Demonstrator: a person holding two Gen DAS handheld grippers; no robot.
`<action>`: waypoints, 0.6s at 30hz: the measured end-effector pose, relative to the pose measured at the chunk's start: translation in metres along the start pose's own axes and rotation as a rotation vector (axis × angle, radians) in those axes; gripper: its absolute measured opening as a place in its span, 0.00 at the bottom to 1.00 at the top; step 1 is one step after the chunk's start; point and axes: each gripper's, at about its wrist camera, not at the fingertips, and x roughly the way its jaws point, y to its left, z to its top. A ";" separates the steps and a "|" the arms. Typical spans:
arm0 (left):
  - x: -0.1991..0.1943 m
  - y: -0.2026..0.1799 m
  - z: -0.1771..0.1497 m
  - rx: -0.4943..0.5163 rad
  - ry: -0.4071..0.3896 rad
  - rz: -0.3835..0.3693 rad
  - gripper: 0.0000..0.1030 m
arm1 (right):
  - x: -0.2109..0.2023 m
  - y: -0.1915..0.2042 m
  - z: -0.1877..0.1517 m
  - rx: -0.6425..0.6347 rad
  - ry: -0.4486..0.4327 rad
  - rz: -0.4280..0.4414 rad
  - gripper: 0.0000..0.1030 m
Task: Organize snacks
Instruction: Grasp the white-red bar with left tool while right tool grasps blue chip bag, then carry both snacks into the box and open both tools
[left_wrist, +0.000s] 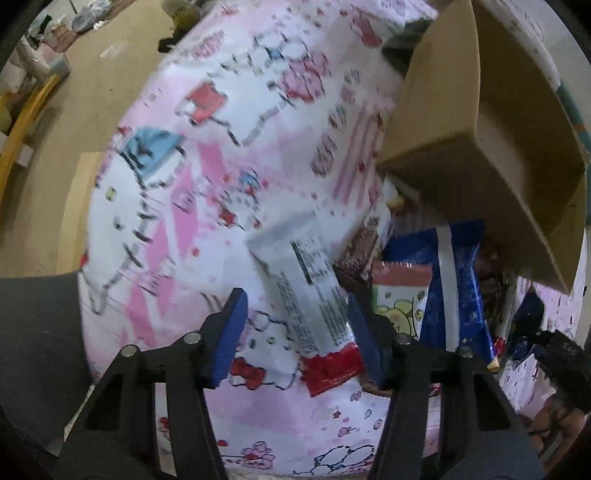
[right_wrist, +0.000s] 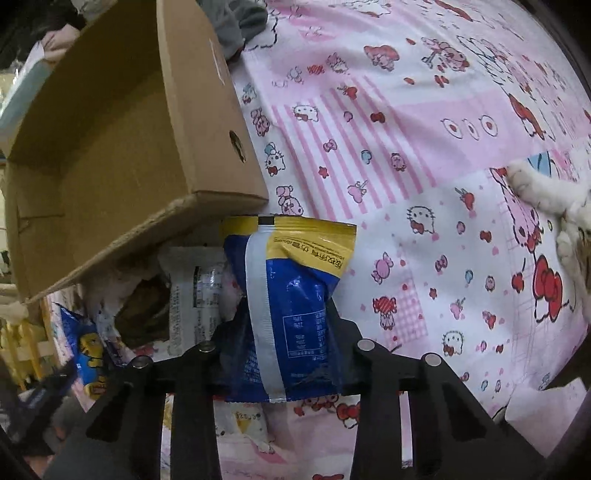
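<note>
— While the left wrist view is blurred, what does it show between the fingers?

— The left gripper (left_wrist: 295, 332) points down at a pink cartoon-print sheet (left_wrist: 207, 155). A white snack packet with a red end (left_wrist: 314, 302) lies slanted between its blue pads (left_wrist: 229, 332). The right pad seems to meet the packet's edge; the left pad stands clear of it with sheet showing in the gap. So the jaws are apart, with the packet between them but not clamped.

— What else is in that view?

— A tilted cardboard box (left_wrist: 480, 122) sits at upper right, its open side showing. Below its edge lies a heap of snacks: a blue packet with a white strip (left_wrist: 454, 284) and a pale packet with yellow cartoon figures (left_wrist: 399, 310), just beside the right finger.

— And the right wrist view?

— The right gripper (right_wrist: 280, 332) is closed on the blue packet with a white strip (right_wrist: 291, 295); the wrapper is pinched narrow and creased where the fingers meet it, and its yellow top band fans out above. The cardboard box (right_wrist: 122, 147) lies at upper left, its corner just over the packet's top. Under the box edge are a white packet (right_wrist: 192, 295) and a brown one (right_wrist: 144, 314). At the right edge, a cat's white paws (right_wrist: 535, 184) rest on the sheet (right_wrist: 406, 166).
</note>
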 end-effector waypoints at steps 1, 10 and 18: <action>0.004 -0.003 -0.002 0.012 0.006 0.010 0.49 | -0.005 -0.003 -0.002 0.006 -0.005 0.009 0.36; 0.001 -0.002 -0.012 0.016 0.013 0.072 0.25 | -0.028 -0.010 -0.035 -0.005 0.000 0.161 0.36; -0.062 0.023 -0.018 0.027 -0.151 0.100 0.25 | -0.052 0.015 -0.061 -0.094 -0.022 0.283 0.36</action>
